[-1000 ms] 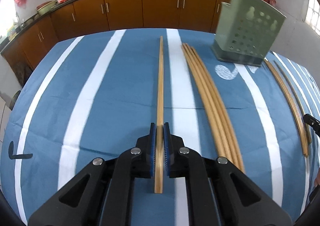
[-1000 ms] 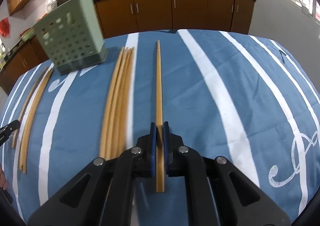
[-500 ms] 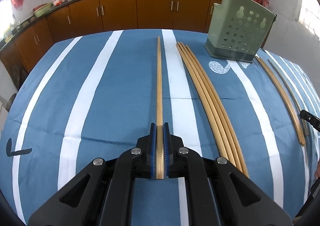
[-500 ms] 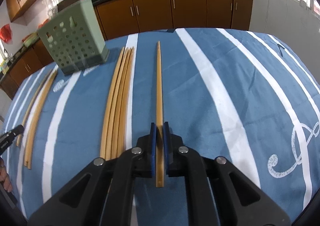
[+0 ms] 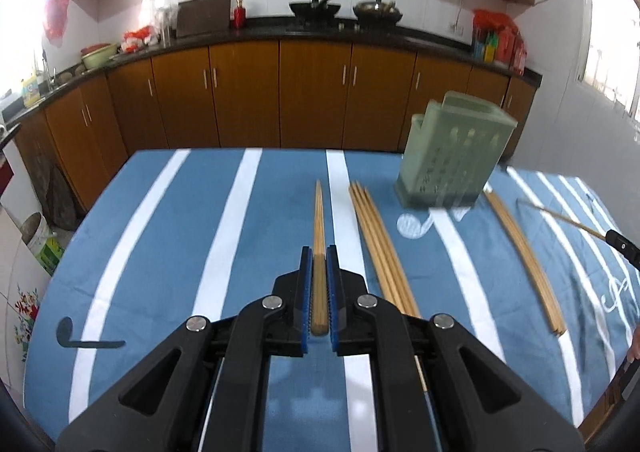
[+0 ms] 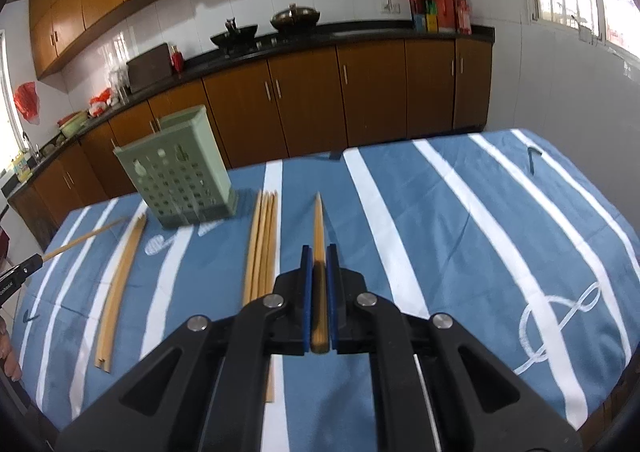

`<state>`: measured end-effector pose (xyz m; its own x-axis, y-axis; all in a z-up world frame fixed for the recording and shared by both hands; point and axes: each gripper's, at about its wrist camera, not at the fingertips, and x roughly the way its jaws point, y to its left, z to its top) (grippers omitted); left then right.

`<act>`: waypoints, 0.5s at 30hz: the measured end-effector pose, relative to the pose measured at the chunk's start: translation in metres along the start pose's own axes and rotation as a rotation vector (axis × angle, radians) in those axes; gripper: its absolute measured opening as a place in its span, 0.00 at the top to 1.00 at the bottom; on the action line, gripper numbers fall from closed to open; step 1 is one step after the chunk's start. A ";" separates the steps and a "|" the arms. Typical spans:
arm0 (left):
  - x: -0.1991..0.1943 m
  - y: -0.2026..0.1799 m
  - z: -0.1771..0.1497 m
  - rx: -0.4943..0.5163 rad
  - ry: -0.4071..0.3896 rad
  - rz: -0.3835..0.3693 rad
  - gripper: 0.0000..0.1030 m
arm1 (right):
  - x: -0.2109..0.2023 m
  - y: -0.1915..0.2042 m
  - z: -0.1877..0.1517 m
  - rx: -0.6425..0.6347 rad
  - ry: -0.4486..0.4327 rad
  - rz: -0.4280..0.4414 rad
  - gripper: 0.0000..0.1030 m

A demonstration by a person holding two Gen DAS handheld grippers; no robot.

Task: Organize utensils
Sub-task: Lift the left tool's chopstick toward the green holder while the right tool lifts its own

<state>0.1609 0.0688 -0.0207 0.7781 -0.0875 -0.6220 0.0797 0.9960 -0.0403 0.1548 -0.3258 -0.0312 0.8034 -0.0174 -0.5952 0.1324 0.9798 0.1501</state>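
Take the green holder (image 5: 452, 155) as your landmark; it stands upright on the striped blue cloth of the worktop (image 5: 168, 236), towards the far edge.

Your left claw (image 5: 319, 288) is clenched on one chopstick (image 5: 318, 211), which runs forward between the blue pads (image 5: 306, 292) and ends short of the holder, off to its left. Between that stick and the holder lies a bundle of chopsticks (image 5: 380, 248), side by side on the cloth, just left of the holder's base. To the right of the holder lies a second bundle (image 5: 524, 256), reaching back towards you.

Further right again, your right claw (image 6: 319, 284) is likewise gripped on a single chopstick (image 6: 318, 223). In the right wrist view this stick points towards the far edge, to the right of the holder (image 6: 176, 171), with the four-stick bundle (image 6: 262, 244) between it and the holder. The other bundle (image 6: 120, 284) lies beyond the holder's left side in this view.
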 end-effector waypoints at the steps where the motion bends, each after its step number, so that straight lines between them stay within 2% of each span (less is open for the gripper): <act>1: -0.005 0.001 0.004 -0.004 -0.019 0.002 0.93 | -0.005 -0.001 0.003 0.000 -0.011 0.003 0.92; 8: -0.030 0.007 0.032 -0.030 -0.128 0.016 0.93 | -0.030 0.002 0.027 0.001 -0.117 0.019 0.92; 15: -0.042 0.009 0.059 -0.038 -0.191 0.029 0.93 | -0.046 0.011 0.053 -0.012 -0.211 0.029 0.93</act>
<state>0.1657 0.0808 0.0510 0.8839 -0.0572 -0.4641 0.0351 0.9978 -0.0561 0.1501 -0.3254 0.0401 0.9108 -0.0295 -0.4118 0.1019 0.9827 0.1549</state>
